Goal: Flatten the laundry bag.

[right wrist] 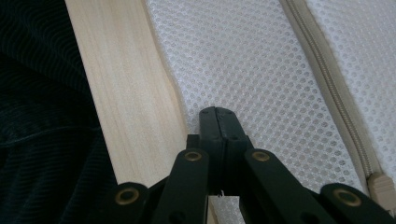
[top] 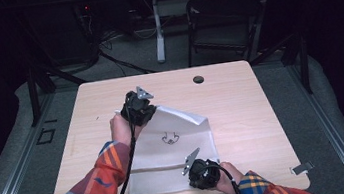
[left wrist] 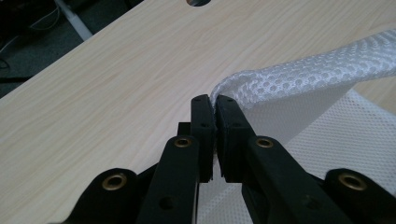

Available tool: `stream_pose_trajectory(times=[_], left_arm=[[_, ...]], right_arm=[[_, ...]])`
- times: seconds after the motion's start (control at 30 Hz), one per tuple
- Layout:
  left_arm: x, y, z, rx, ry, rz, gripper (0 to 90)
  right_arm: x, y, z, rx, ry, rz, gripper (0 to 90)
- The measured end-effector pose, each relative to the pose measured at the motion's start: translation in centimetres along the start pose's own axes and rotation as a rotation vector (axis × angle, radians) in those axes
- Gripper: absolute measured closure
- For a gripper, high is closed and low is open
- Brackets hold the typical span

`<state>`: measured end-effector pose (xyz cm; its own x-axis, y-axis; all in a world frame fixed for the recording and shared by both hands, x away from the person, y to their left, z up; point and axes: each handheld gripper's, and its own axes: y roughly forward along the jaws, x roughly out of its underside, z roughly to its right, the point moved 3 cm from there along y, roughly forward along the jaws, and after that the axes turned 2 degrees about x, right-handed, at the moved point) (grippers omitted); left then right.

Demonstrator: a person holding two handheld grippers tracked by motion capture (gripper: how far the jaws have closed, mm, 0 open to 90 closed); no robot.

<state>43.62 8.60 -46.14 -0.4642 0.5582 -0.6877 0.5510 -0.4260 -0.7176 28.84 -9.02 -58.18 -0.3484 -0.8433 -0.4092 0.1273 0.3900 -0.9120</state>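
My left tool (left wrist: pixel 216 103) pinches the mesh bag's (top: pixel 176 147) far corner, lifted; my right tool (right wrist: pixel 217 113), closed, pins its near edge.

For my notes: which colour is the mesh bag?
White mesh bag, clearest in the right gripper view.

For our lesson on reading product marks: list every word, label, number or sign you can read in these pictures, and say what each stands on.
No readable text anywhere.
White mesh bag: a small dark printed mark at its middle, too small and blurred to read; it looks more like a drawing than letters.
Zipper and wooden table: no lettering.
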Motion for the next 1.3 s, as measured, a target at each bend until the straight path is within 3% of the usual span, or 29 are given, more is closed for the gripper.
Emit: stream_pose_trajectory(times=[0.4,0.6,0.77,0.9,1.03,1.17,1.3], left_arm=[[-0.4,2.0,-1.0,-0.043,-0.031,0.003,81.3],[-1.0,2.7,-1.5,-0.08,-0.049,-0.006,46.7],[-0.9,2.6,-1.6,-0.087,-0.078,0.001,25.1],[-0.7,2.2,-1.7,-0.055,-0.086,0.003,16.8],[-0.5,1.5,-1.4,-0.019,-0.082,0.014,14.5],[-0.1,0.7,-1.0,-0.024,-0.063,0.026,11.7],[-0.3,0.1,-1.5,-0.045,-0.067,0.051,8.8]], right_arm=[[0.0,0.0,0.1,-0.004,0.002,0.002,90.0],[0.0,-0.1,0.1,0.004,-0.002,-0.006,90.0],[0.0,-0.1,0.1,0.003,-0.002,-0.006,90.0],[0.0,-0.1,0.1,0.002,0.001,-0.005,90.0],[0.0,0.0,0.1,-0.018,0.017,0.009,90.0],[0.0,0.0,0.2,-0.013,0.012,0.007,90.0],[0.0,0.1,0.1,-0.019,0.018,0.012,90.0]])
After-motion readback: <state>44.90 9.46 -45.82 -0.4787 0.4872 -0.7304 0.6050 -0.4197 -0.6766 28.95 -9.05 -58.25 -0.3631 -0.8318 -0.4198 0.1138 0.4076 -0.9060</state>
